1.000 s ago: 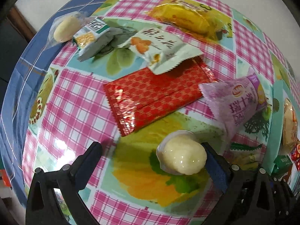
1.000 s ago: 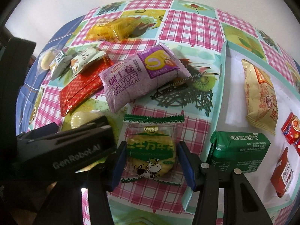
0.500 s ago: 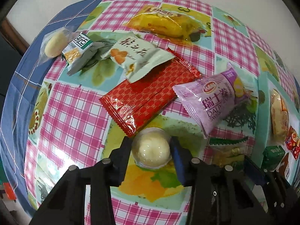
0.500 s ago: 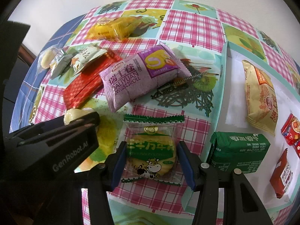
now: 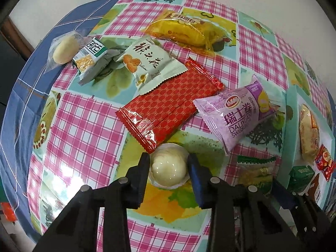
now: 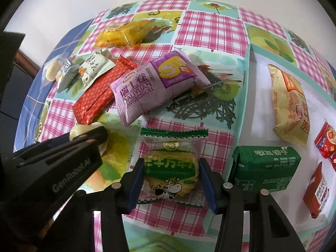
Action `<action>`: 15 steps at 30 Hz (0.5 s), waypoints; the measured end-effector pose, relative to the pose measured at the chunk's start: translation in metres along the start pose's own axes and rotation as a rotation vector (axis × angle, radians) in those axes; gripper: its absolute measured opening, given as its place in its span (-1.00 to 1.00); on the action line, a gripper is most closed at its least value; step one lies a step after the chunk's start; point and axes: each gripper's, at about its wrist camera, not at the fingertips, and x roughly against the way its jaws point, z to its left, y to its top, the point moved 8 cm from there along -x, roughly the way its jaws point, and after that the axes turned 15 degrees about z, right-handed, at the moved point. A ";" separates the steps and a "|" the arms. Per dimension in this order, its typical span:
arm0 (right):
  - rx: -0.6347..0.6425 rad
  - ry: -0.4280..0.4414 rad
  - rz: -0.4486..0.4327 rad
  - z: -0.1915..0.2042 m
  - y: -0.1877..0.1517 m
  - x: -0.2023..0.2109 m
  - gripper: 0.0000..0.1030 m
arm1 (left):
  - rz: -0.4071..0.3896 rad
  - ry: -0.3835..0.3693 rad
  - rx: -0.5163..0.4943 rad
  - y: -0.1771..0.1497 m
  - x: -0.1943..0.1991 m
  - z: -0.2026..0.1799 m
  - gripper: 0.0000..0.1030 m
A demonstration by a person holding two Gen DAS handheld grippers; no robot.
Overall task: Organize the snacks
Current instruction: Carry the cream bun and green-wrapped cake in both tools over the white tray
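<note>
Pale round cake (image 5: 169, 168) sits clenched in the left gripper (image 5: 169, 169), while the right gripper (image 6: 171, 175), jaws just closing, grasps a green-labelled biscuit packet (image 6: 171, 168).

A: Any readable text?
B: Purple Swiss roll packet (image 6: 155, 86), near the tablecloth's middle: "DALIYUAN SWISS ROLL", plus Chinese characters.
A: Else?
B: "GenRobot.AI" on the left gripper's black body (image 6: 71, 180). Green biscuit pack (image 6: 266, 168) in the tray: Chinese print only. Cream nut packet (image 5: 149, 63) and green-and-white packet (image 5: 92, 56) toward the far left edge: Chinese too.
</note>
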 end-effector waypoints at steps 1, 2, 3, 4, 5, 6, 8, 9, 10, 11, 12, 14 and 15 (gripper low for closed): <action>-0.006 0.008 0.000 -0.001 -0.001 0.002 0.04 | 0.000 -0.006 0.004 0.001 0.002 0.000 -0.25; -0.011 0.015 0.000 -0.002 0.000 0.005 0.04 | -0.003 -0.010 0.006 0.000 0.004 0.001 -0.25; -0.015 0.017 -0.002 -0.002 -0.001 0.006 0.04 | -0.010 -0.010 0.005 0.002 0.008 0.004 -0.25; -0.018 0.018 -0.008 -0.003 -0.001 0.010 0.03 | -0.020 -0.008 0.004 0.002 0.012 0.005 -0.25; -0.020 0.018 -0.013 -0.004 -0.001 0.013 0.03 | -0.028 -0.008 0.005 0.002 0.016 0.005 -0.25; -0.023 0.021 -0.019 -0.005 -0.001 0.016 0.03 | -0.038 -0.010 0.004 0.002 0.020 0.005 -0.26; -0.030 0.035 -0.031 -0.006 -0.003 0.023 0.03 | -0.056 -0.018 0.004 0.002 0.030 0.007 -0.26; -0.035 0.042 -0.037 -0.005 -0.002 0.026 0.03 | -0.065 -0.021 0.007 0.002 0.034 0.008 -0.26; -0.041 0.050 -0.044 -0.006 -0.003 0.030 0.03 | -0.074 -0.023 0.009 0.002 0.039 0.009 -0.26; -0.043 0.054 -0.051 -0.006 -0.004 0.034 0.03 | -0.089 -0.024 0.012 0.002 0.046 0.011 -0.26; -0.044 0.059 -0.059 -0.006 -0.004 0.038 0.03 | -0.099 -0.024 0.013 0.002 0.051 0.013 -0.26; -0.047 0.069 -0.075 -0.006 -0.005 0.046 0.03 | -0.118 -0.025 0.016 0.002 0.061 0.015 -0.26; -0.049 0.074 -0.081 -0.006 -0.006 0.050 0.03 | -0.128 -0.028 0.019 0.002 0.066 0.016 -0.26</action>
